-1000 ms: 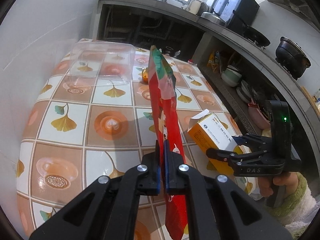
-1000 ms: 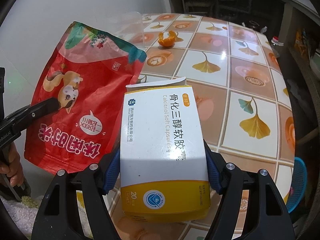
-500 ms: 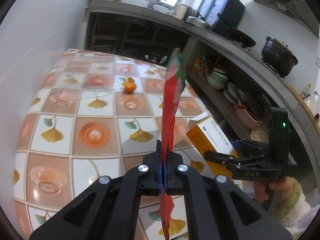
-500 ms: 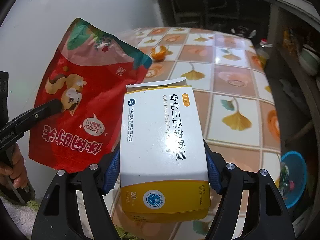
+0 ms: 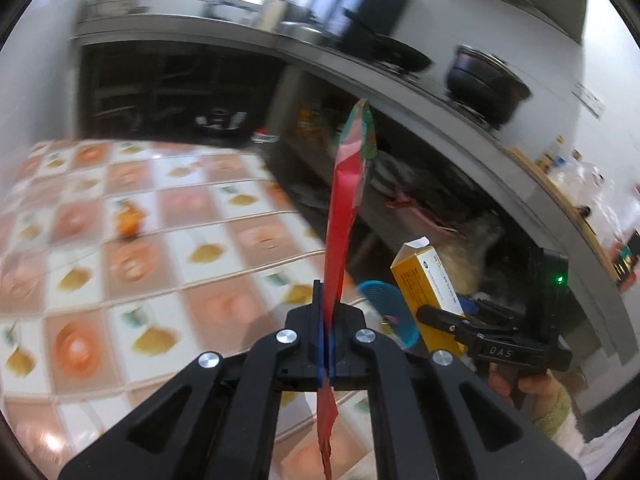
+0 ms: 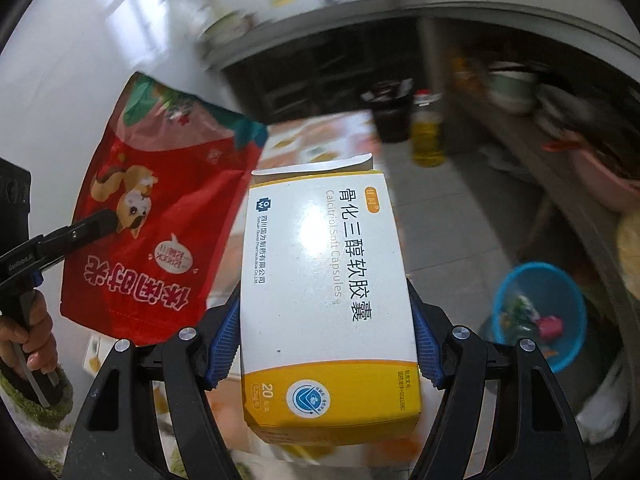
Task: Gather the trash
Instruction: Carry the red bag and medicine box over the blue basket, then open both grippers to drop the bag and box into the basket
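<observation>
Left gripper (image 5: 327, 344): pinched flat on the thin, glossy red snack pouch (image 5: 342, 232), held edge-on and upright.
Pouch face: crinkled foil with a cartoon dog and a green top band (image 6: 152, 216).
Table (image 5: 120, 240): smooth tiled cloth with ginkgo leaf print; an orange peel (image 5: 129, 220) lies on it, blurred.
Right gripper (image 6: 326, 340): blue ribbed pads clamp a rectangular white and yellow cardboard capsule box (image 6: 326, 280), top flap open.
Floor: round blue mesh bin (image 6: 538, 312) with scraps inside.
</observation>
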Motion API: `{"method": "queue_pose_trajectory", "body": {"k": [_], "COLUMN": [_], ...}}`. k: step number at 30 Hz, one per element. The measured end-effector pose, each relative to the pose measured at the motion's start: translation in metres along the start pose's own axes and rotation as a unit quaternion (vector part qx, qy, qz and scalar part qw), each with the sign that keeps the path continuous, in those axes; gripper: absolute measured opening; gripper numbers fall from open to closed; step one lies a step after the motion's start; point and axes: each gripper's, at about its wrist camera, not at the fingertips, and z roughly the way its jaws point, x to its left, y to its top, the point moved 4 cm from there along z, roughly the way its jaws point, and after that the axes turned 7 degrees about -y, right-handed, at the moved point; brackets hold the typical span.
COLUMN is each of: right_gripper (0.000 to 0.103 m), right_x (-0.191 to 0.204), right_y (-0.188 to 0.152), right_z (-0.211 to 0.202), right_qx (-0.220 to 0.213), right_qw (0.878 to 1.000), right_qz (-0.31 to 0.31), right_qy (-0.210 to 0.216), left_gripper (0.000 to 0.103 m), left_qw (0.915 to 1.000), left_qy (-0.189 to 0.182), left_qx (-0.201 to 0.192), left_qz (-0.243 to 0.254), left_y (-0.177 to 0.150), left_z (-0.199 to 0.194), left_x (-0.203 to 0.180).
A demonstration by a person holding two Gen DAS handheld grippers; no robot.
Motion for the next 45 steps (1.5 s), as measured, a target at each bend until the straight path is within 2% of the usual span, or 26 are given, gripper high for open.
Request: {"method": "queue_pose_trajectory", "body": {"k": [5, 8, 12, 16, 18, 20, 23, 28, 32, 37, 39, 43, 45], "right_gripper": [0.068, 0.068, 0.068, 0.068, 0.068, 0.068, 0.068, 0.068, 0.068, 0.069, 0.070, 0.074, 0.074], "right_x": [-0.074, -0.124, -0.186, -0.228, -0.248, -0.268, -0.289, -0.318, -0.331, -0.348, -0.353, -0.364, -0.360], "right_y": [-0.020, -0.043, -0.079, -0.105, -0.116, -0.126, -0.134, -0.144, -0.147, -0.142, -0.140, -0.146, -0.149], "right_z": [-0.017, -0.017, -0.011, 0.005, 0.017, 0.033, 0.054, 0.092, 0.115, 0.139, 0.154, 0.176, 0.174], "right_qx": [-0.007, 0.009, 0.035, 0.057, 0.068, 0.079, 0.089, 0.107, 0.122, 0.128, 0.129, 0.148, 0.140], "right_qw": [0.995, 0.984, 0.964, 0.947, 0.938, 0.927, 0.916, 0.898, 0.889, 0.877, 0.874, 0.868, 0.869], "right_qz": [0.086, 0.152, 0.234, 0.281, 0.309, 0.338, 0.367, 0.405, 0.419, 0.435, 0.439, 0.446, 0.449], "right_qy": [-0.056, -0.087, -0.123, -0.146, -0.145, -0.142, -0.137, -0.135, -0.142, -0.158, -0.162, -0.158, -0.151], "left_gripper": [0.000, 0.000, 0.000, 0.000, 0.000, 0.000, 0.000, 0.001, 0.001, 0.002, 0.007, 0.033, 0.038], "left_qw": [0.9965, 0.9903, 0.9778, 0.9592, 0.9486, 0.9394, 0.9214, 0.9029, 0.8988, 0.8996, 0.9013, 0.9009, 0.9007], "left_qy": [-0.062, -0.095, -0.127, -0.142, -0.141, -0.135, -0.123, -0.102, -0.076, -0.031, -0.023, -0.029, -0.037], "left_qx": [0.041, 0.080, 0.147, 0.231, 0.273, 0.309, 0.368, 0.412, 0.424, 0.428, 0.426, 0.425, 0.426], "left_qz": [0.040, 0.063, 0.080, 0.080, 0.077, 0.061, 0.003, -0.066, -0.082, -0.081, -0.072, -0.083, -0.075], "left_y": [0.025, 0.035, 0.036, 0.027, 0.018, 0.009, -0.012, -0.038, -0.051, -0.067, -0.072, -0.075, -0.073], "left_z": [0.063, 0.111, 0.184, 0.272, 0.316, 0.357, 0.427, 0.504, 0.547, 0.589, 0.595, 0.594, 0.587], "left_x": [-0.051, -0.084, -0.123, -0.148, -0.154, -0.153, -0.143, -0.126, -0.117, -0.103, -0.100, -0.094, -0.097]}}
